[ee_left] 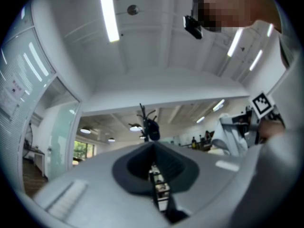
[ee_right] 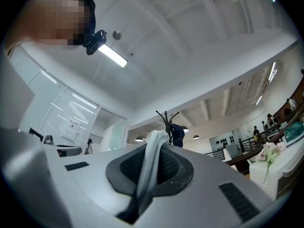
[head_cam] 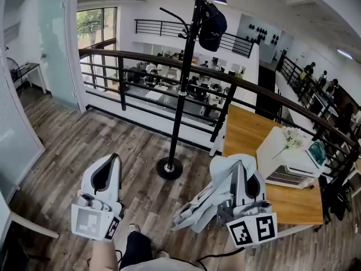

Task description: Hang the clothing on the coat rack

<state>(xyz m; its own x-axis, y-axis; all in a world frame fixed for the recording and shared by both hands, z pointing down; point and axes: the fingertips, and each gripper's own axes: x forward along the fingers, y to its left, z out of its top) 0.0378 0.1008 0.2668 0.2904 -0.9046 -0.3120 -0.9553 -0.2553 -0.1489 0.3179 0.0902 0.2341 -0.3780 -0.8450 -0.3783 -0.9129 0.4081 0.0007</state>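
Observation:
A black coat rack (head_cam: 181, 89) stands on the wood floor ahead of me, its round base by the railing. A dark cap (head_cam: 212, 28) hangs from one of its top hooks. My right gripper (head_cam: 243, 171) is shut on a pale blue-white garment (head_cam: 213, 203), which droops down to its left. In the right gripper view the cloth (ee_right: 150, 167) runs up between the jaws, and the coat rack (ee_right: 166, 121) with the cap (ee_right: 178, 135) shows beyond. My left gripper (head_cam: 108, 175) is low at the left, shut and holding nothing. From the left gripper (ee_left: 153, 151) the coat rack (ee_left: 142, 114) is far off.
A dark metal railing (head_cam: 141, 58) runs behind the rack over an open office below. A wooden table (head_cam: 248, 131) at the right carries a white box (head_cam: 285, 160) with flowers. A glass wall (head_cam: 53, 38) stands at the left. The person's legs (head_cam: 135, 247) are at the bottom.

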